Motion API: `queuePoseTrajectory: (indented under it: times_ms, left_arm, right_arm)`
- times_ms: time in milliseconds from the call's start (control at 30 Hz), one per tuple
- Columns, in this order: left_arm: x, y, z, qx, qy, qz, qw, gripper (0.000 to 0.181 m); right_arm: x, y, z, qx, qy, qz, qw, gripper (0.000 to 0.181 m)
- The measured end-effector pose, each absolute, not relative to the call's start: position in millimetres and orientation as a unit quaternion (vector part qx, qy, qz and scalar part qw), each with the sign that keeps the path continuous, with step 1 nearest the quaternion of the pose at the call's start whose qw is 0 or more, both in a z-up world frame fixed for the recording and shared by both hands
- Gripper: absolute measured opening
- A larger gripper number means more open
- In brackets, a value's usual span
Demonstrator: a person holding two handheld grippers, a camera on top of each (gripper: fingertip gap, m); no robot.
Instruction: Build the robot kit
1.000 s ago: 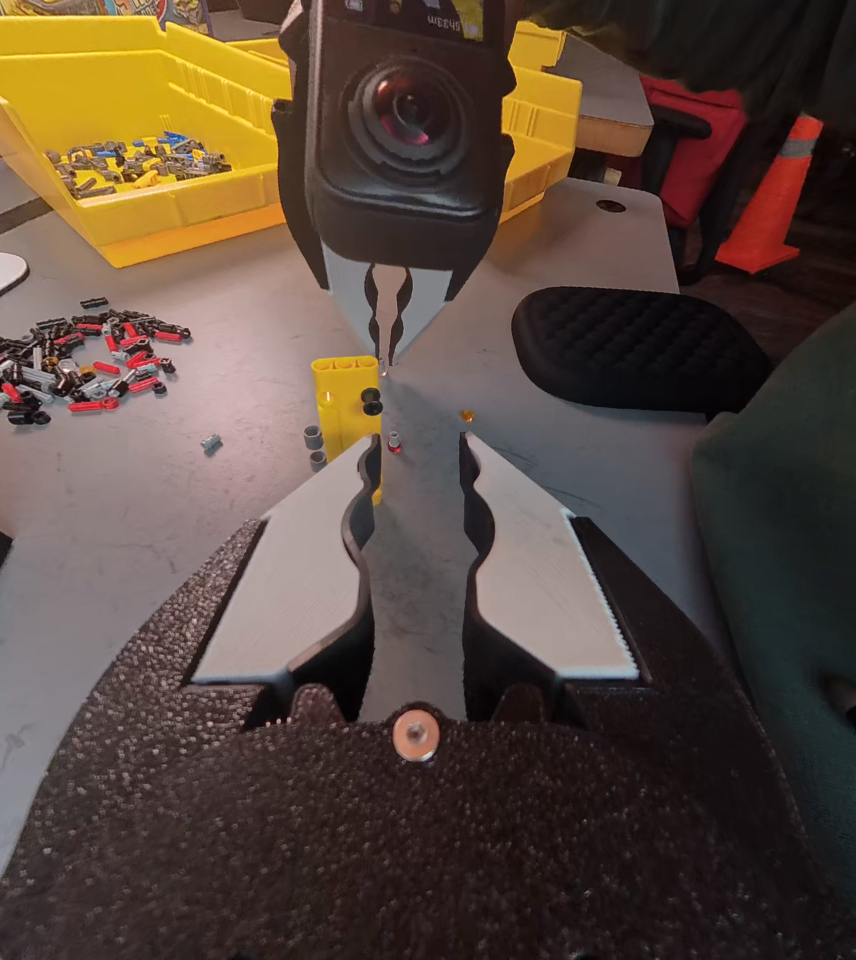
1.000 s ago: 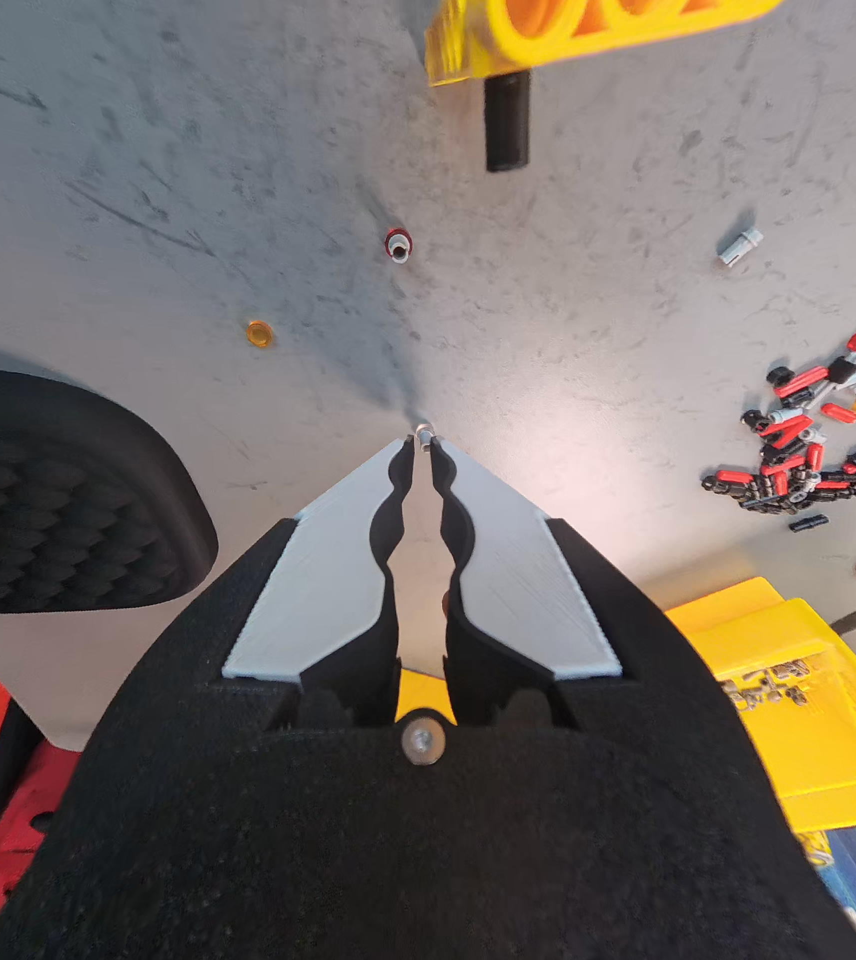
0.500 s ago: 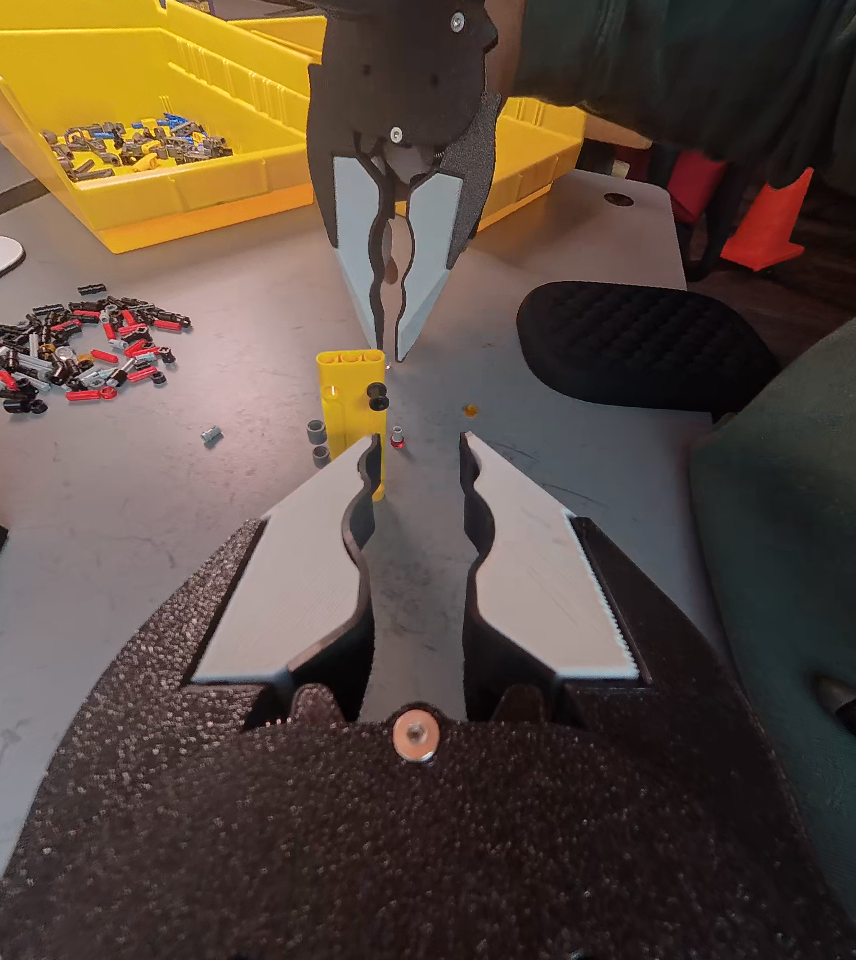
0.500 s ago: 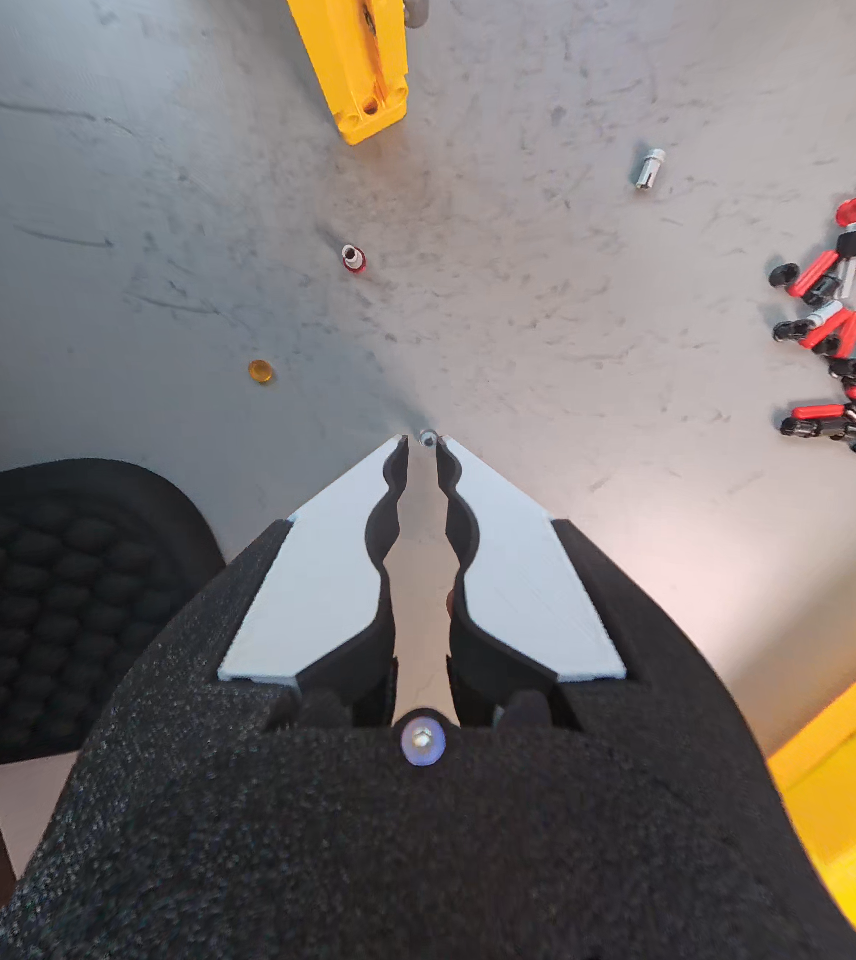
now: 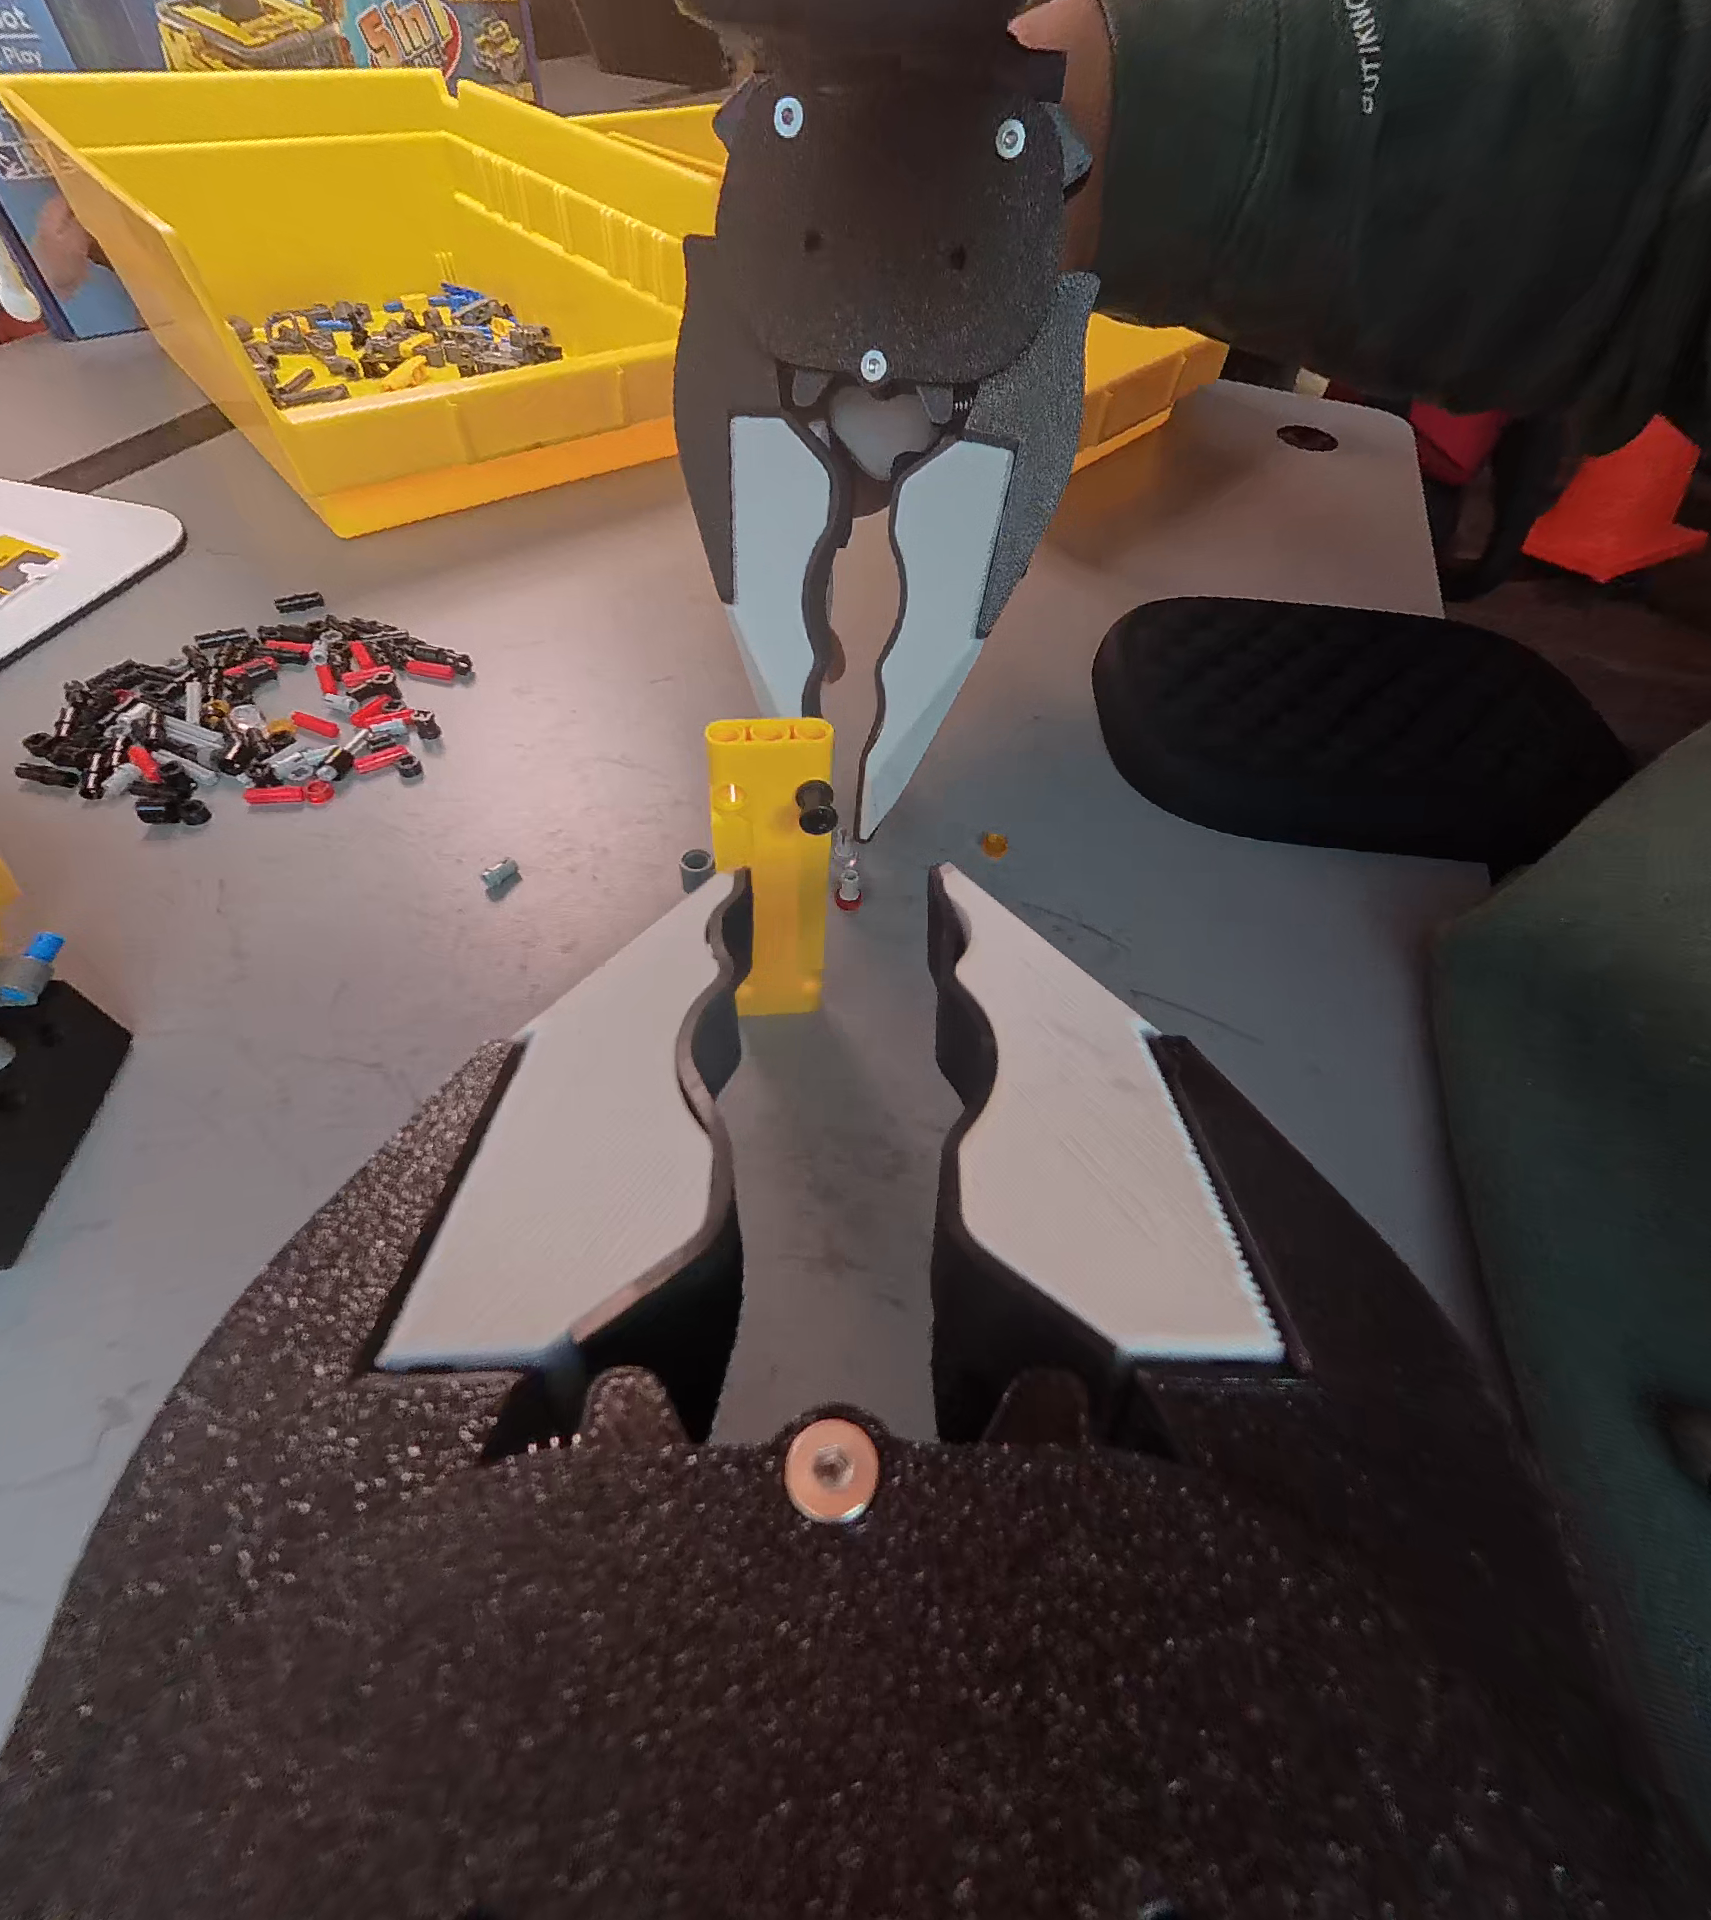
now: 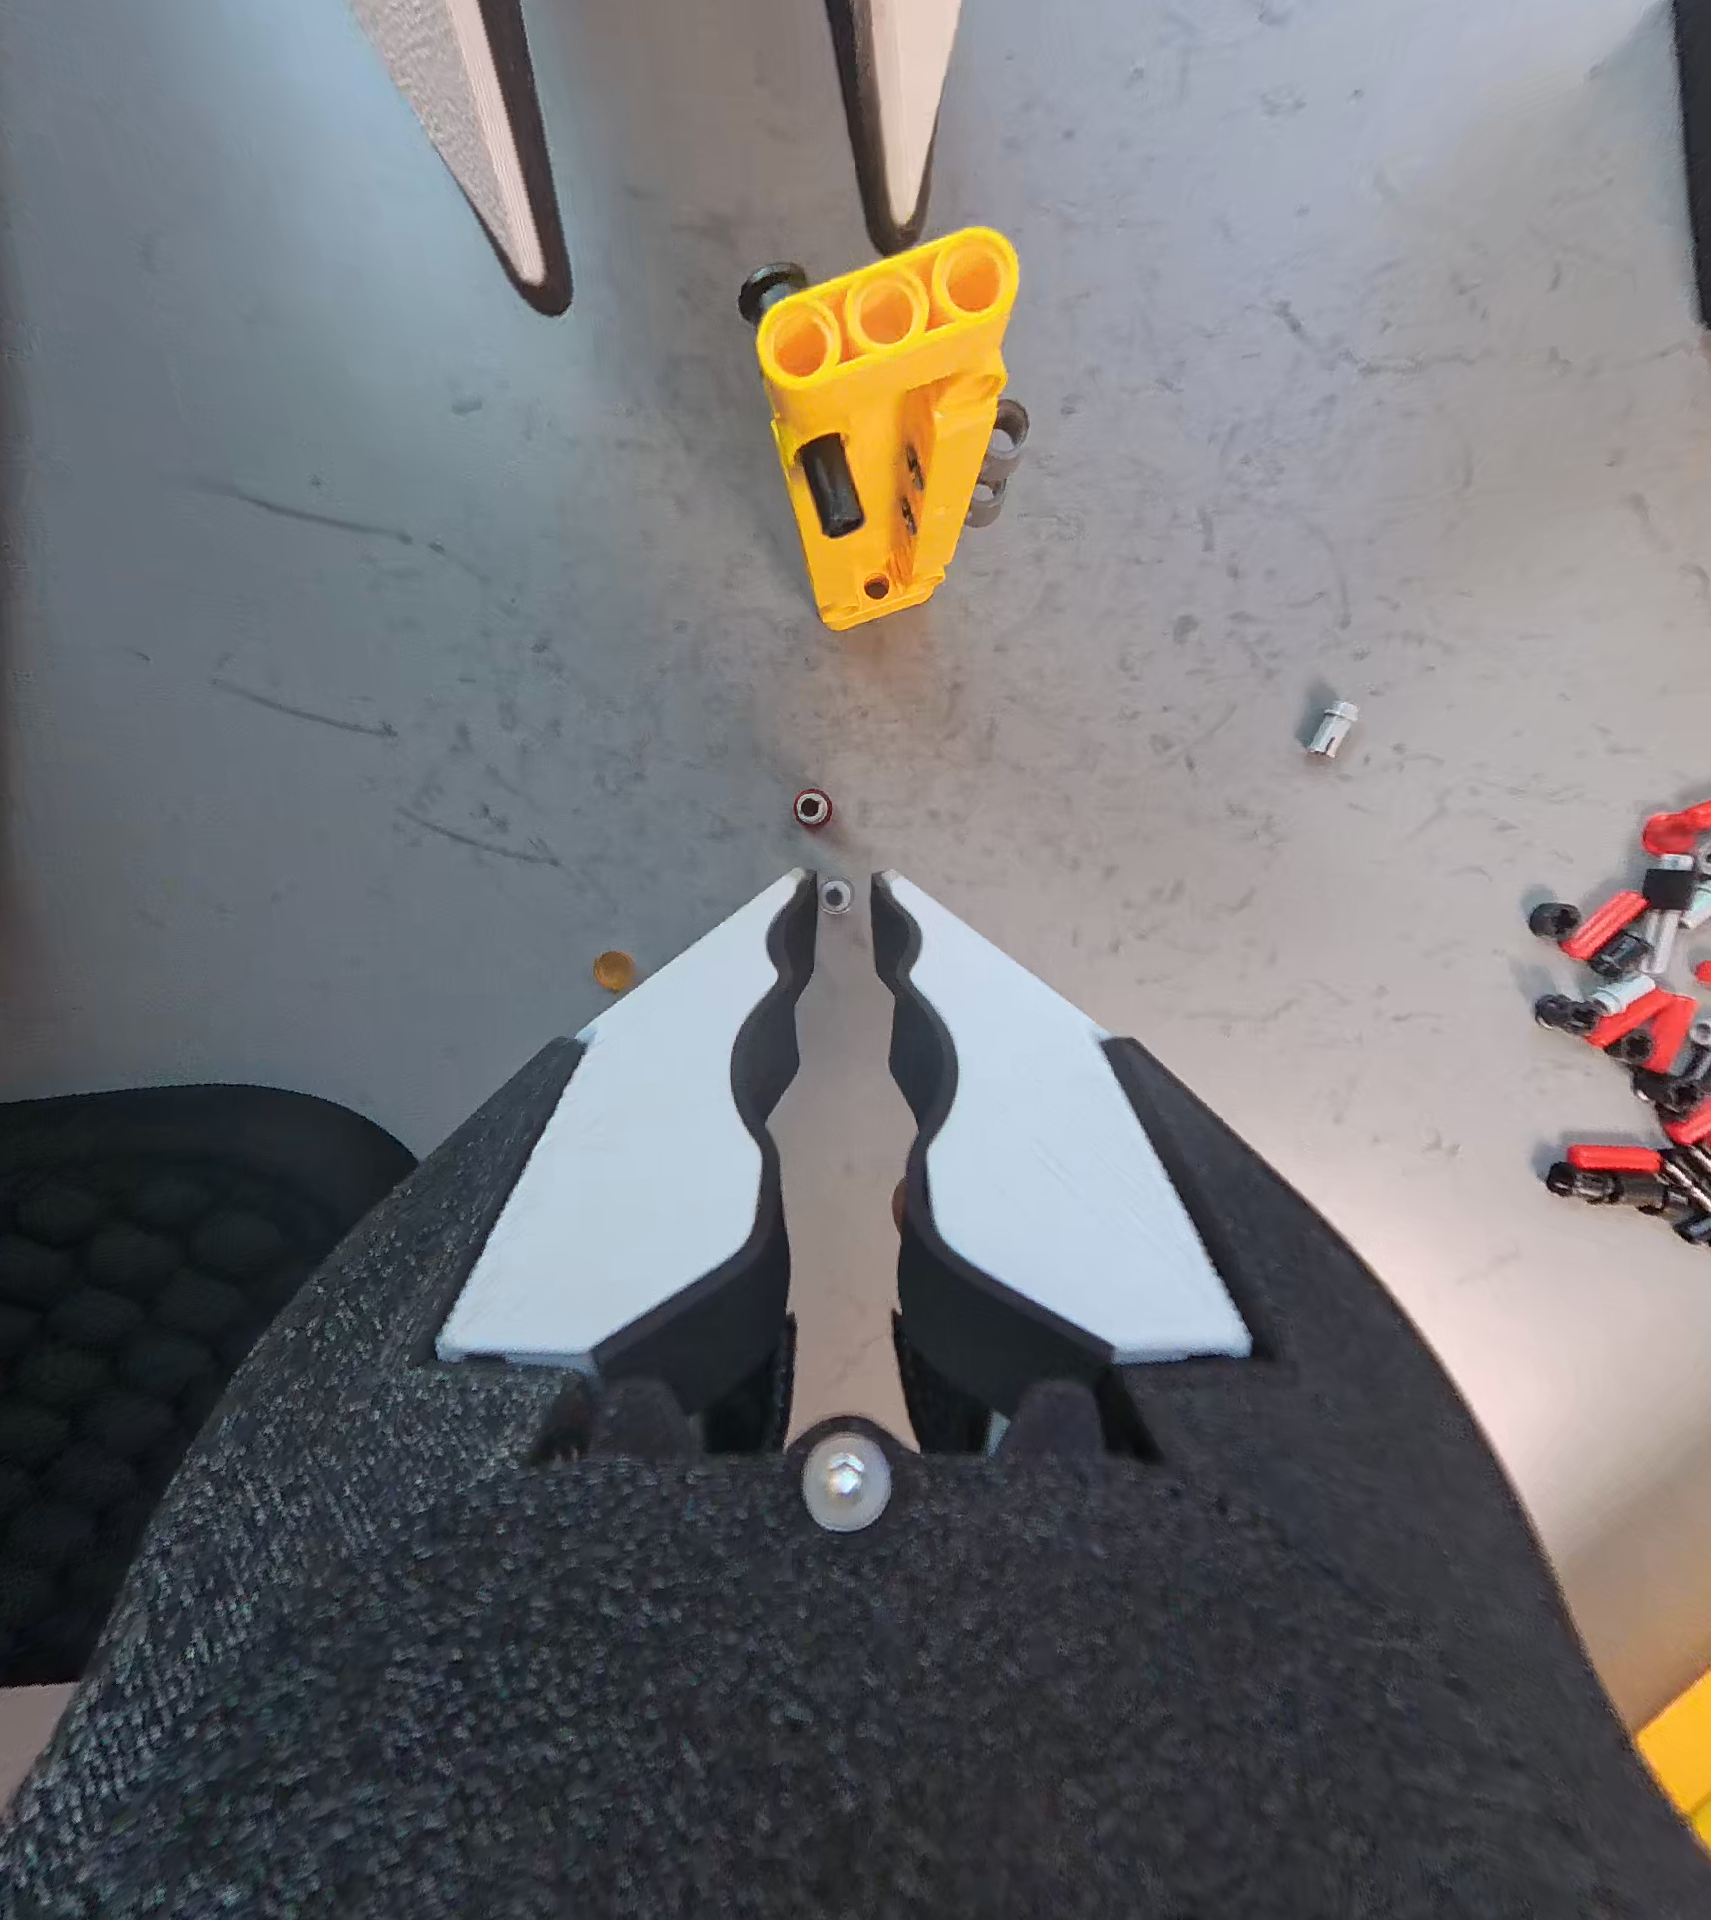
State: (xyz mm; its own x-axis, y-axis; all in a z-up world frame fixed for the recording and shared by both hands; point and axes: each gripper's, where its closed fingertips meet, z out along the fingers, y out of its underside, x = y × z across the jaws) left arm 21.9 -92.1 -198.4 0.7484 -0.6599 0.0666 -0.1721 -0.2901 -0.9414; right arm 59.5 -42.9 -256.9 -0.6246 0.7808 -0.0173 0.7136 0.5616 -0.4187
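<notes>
Left wrist view: the left tool (image 5: 838, 902) rests low over a grey desk (image 5: 311, 977), fingers wide apart and empty. A yellow block (image 5: 773, 831) stands just inside its left finger. Beyond, the right tool (image 5: 849, 821) points down, tips at a tiny clear stud (image 5: 843, 844) beside a red stud (image 5: 848, 891). A yellow bin (image 5: 394, 343) and loose parts (image 5: 238, 717) lie farther off.

Right wrist view: the right tool (image 6: 843, 883) is narrowly parted, the clear stud (image 6: 835, 895) between its tips, grip unclear. The red stud (image 6: 811, 807) lies just ahead, the block (image 6: 882, 416) beyond.
</notes>
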Motion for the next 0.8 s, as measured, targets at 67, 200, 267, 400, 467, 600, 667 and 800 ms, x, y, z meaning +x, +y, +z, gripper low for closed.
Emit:
queuePoseTrajectory:
  times_ms: [67, 200, 267, 400, 467, 600, 667, 800]
  left_arm:
    - [20, -91, -197, -0.77, 0.266, -0.225, 0.535, 0.033]
    - [17, -90, -196, -0.77, 0.261, -0.22, 0.539, 0.033]
    - [17, -89, -197, -0.771, 0.259, -0.219, 0.539, 0.034]
    - [13, -87, -197, -0.773, 0.251, -0.218, 0.54, 0.034]
    - [12, -87, -196, -0.772, 0.246, -0.221, 0.542, 0.034]
    - [11, -87, -195, -0.772, 0.244, -0.228, 0.541, 0.034]
    - [11, -87, -196, -0.772, 0.243, -0.23, 0.54, 0.034]
    - [9, -86, -194, -0.771, 0.234, -0.235, 0.544, 0.033]
  right_arm:
    - [55, -37, -250, -0.433, -0.872, 0.209, 0.098, 0.011]
    - [24, -5, -236, -0.472, -0.836, 0.227, 0.165, 0.011]
    - [8, 6, -237, -0.489, -0.821, 0.234, 0.181, 0.011]
    - [-11, 15, -253, -0.504, -0.813, 0.229, 0.18, 0.012]
    - [-16, 16, -259, -0.506, -0.813, 0.229, 0.173, 0.012]
    - [-22, 15, -264, -0.51, -0.809, 0.244, 0.162, 0.01]
    - [-22, 15, -267, -0.512, -0.808, 0.247, 0.156, 0.006]
    - [-21, 10, -263, -0.496, -0.815, 0.254, 0.16, 0.004]
